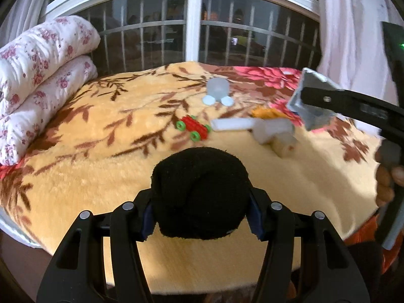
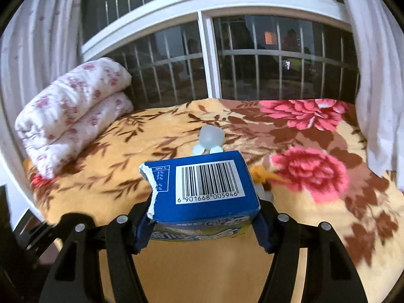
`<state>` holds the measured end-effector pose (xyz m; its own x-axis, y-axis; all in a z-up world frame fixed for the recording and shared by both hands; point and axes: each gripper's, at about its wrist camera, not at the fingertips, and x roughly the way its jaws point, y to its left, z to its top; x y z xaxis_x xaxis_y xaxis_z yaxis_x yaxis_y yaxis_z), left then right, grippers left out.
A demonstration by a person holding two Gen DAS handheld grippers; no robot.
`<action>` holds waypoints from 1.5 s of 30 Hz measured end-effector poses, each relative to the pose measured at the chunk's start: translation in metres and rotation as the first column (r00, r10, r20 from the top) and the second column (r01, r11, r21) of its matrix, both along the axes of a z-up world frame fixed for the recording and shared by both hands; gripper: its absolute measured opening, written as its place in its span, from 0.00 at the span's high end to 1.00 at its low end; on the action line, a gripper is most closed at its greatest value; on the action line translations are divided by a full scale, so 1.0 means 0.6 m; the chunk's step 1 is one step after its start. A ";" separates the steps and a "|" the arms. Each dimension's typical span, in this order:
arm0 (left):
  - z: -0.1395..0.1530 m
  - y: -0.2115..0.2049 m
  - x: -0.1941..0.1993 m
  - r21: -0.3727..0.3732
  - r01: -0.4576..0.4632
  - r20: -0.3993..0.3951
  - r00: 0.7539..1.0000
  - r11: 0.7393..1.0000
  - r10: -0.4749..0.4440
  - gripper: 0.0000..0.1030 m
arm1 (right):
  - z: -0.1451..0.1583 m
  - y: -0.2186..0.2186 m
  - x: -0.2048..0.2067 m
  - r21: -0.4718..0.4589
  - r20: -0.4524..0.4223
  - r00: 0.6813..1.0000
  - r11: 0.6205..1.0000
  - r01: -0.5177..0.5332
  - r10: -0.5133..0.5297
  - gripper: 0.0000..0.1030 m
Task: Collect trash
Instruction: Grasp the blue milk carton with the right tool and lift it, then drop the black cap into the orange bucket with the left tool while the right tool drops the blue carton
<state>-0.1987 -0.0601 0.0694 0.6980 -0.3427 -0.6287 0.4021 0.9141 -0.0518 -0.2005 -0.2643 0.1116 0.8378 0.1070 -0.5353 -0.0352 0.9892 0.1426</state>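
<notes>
torn blue cardboard box with a white barcode label (image 2: 204, 184) clamped between the jaws of the right gripper (image 2: 203, 223), lifted clear of the bed (image 2: 315, 240), barcode face up, ragged torn edge on its left side. seen from the left wrist as a grey-blue open-ended carton (image 1: 309, 101) at the bed's right edge, gripped by the black right gripper (image 1: 335, 98), with a hand (image 1: 386, 176) on the handle below.

black fuzzy rounded bundle of fabric (image 1: 199, 192) pinched in the jaws of the left gripper (image 1: 200, 217), pads pressing on both its sides, held above the near edge of the bed.

spread over the bed: plush yellow blanket with brown leaf sprays and pink flowers (image 1: 101, 166). lying on it toward the middle: small red toy block with green wheels (image 1: 193, 127); just right of it a white plastic tube-like piece (image 1: 232, 123), blurred, and beside that a pale jumble of translucent plastic parts (image 1: 276, 136), too blurred to make out. farther back, a frosted pale-blue plastic cup shape with two light-blue discs at its foot (image 1: 217, 91). orange-yellow scrap (image 1: 262, 112) near the right edge, partly behind the carton.

at the far left corner, folded white quilt with pink floral print (image 1: 43, 75). behind the bed, white-framed barred window (image 1: 194, 25), dark outside; white curtain (image 1: 353, 25) at the right.
</notes>
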 end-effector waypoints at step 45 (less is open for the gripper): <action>-0.239 -0.013 -0.217 0.240 0.304 -0.345 0.914 0.922 -0.212 0.22 | -0.324 0.043 -0.352 0.057 -0.392 0.918 0.998 -0.040 0.059 0.24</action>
